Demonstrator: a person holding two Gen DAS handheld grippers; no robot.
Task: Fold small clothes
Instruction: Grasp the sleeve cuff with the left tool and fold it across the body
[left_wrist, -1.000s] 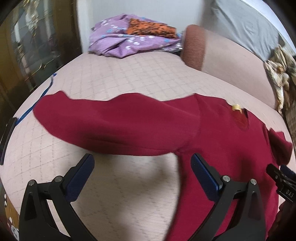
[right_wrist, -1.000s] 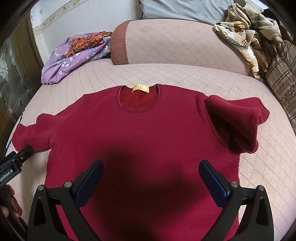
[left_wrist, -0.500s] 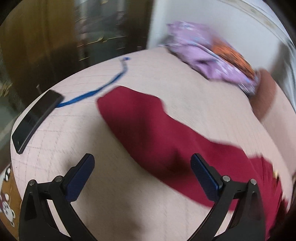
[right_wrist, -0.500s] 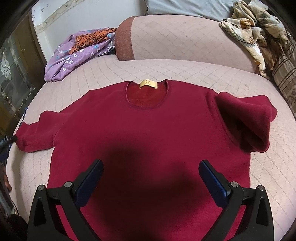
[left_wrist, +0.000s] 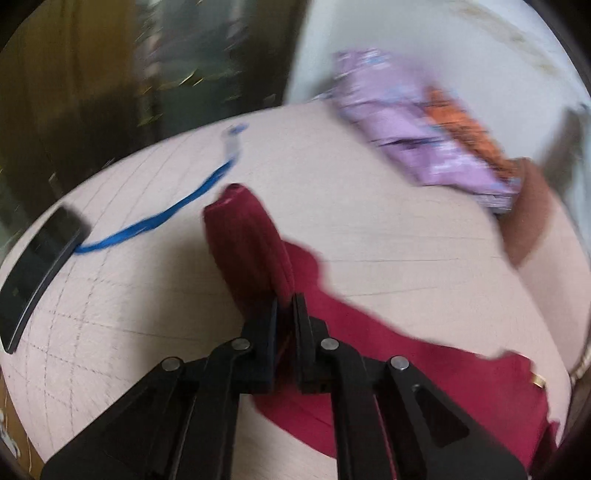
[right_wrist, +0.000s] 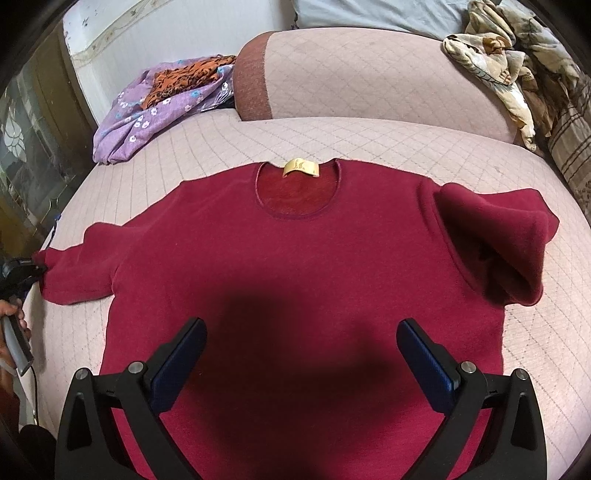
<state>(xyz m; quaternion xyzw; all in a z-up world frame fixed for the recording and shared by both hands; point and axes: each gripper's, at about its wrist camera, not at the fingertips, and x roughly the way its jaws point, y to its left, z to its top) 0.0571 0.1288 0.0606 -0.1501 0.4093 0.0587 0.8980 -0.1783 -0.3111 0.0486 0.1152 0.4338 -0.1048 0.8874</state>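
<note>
sweater (right_wrist: 295, 266) on bed (right_wrist: 369, 136), clothes pile (right_wrist: 162, 103) behind

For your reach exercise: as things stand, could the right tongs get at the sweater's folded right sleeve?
Probably yes. The right tongs hang open over the sweater; the folded sleeve lies uncovered beside them, nothing between. The left tongs grip the other sleeve far off.

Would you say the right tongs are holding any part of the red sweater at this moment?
No, the right tongs hang open above the red sweater, their blue pads spread wide with no cloth pinched between them.
</note>
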